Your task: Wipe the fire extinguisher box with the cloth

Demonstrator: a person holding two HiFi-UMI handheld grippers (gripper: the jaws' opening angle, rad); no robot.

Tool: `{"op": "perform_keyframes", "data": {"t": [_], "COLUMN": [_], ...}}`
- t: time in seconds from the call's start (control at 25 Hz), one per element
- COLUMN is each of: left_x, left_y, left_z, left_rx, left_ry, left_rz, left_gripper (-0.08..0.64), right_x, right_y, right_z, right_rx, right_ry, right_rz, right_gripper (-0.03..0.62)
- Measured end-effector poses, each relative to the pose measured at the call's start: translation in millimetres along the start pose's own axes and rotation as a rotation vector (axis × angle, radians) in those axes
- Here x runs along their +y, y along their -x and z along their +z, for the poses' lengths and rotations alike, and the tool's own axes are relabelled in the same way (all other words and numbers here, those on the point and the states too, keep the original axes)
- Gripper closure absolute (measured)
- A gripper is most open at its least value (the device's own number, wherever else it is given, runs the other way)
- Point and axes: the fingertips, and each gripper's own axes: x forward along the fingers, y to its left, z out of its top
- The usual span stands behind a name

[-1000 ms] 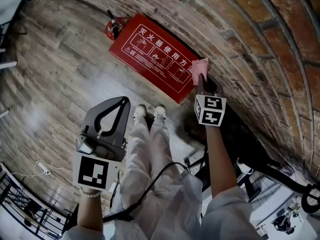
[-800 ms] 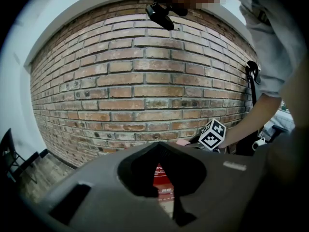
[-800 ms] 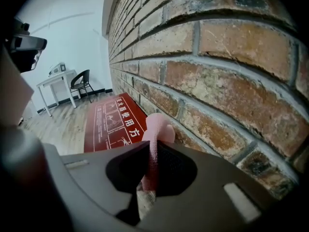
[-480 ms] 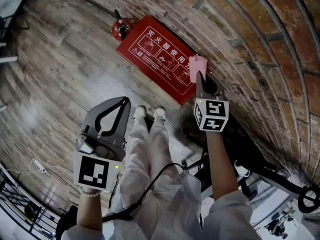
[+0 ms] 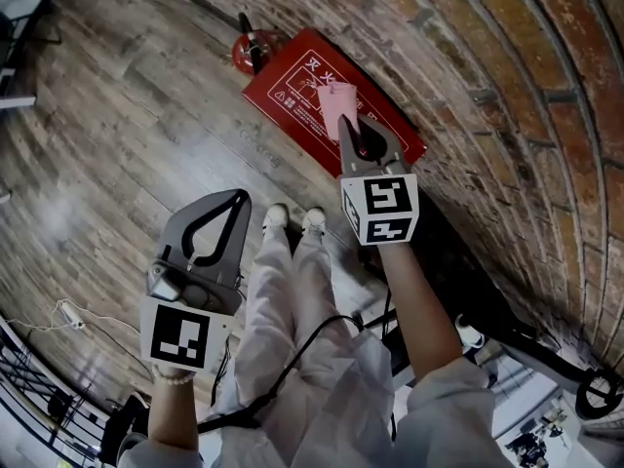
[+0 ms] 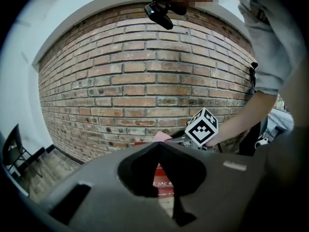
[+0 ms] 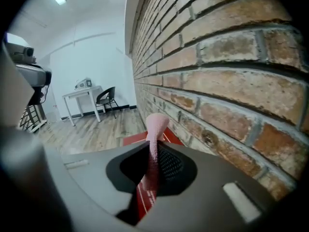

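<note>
The red fire extinguisher box (image 5: 292, 76) lies flat on the wood floor against the brick wall; white print covers its top. My right gripper (image 5: 345, 117) hangs over the box's middle, shut on a pink cloth (image 5: 338, 103) that sticks out past the tips. In the right gripper view the pink cloth (image 7: 155, 134) is pinched between the jaws, with the red box (image 7: 140, 197) below. My left gripper (image 5: 239, 195) is shut and empty, held low over the floor, well short of the box. Through its jaws a strip of the red box (image 6: 163, 178) shows.
A red extinguisher (image 5: 246, 45) with a black handle stands at the box's far left end. The brick wall (image 5: 507, 105) runs along the right. The person's shoes (image 5: 292, 220) stand just short of the box. A black scooter-like frame (image 5: 526, 344) lies at the right.
My right gripper with the pink cloth has moved left along the box, from its right end to over its middle. The left gripper has stayed in place.
</note>
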Motion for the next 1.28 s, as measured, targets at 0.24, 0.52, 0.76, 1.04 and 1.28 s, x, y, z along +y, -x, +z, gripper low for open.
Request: {"op": "perform_keyframes", "data": {"t": [0.24, 0.52, 0.76, 1.04, 1.28], "left_x": [12, 20, 26, 25, 19], "left_y": [9, 14, 17, 11, 5], "left_z": [-10, -19, -22, -27, -26], "left_rx": [0.018, 0.038, 0.053, 0.064, 0.055], "left_ry": [0.018, 0.033, 0.046, 0.049, 0.052], "left_rz": [0.020, 0.027, 0.031, 0.027, 0.014], "left_gripper": [0.560, 0.560, 0.560, 0.560, 0.560], "right_x": [62, 97, 111, 110, 100], "right_y": [-37, -79, -109, -124, -127], "right_z": [15, 29, 11, -7, -16], "right_rx": [-0.017, -0.036, 0.021, 0.085, 0.123], "right_ry": [0.010, -0.013, -0.038, -0.044, -0.043], "right_rz": [0.100, 0.110, 0.090, 0.058, 0.038], "right_gripper": [0.565, 0.565, 0.565, 0.565, 0.565]}}
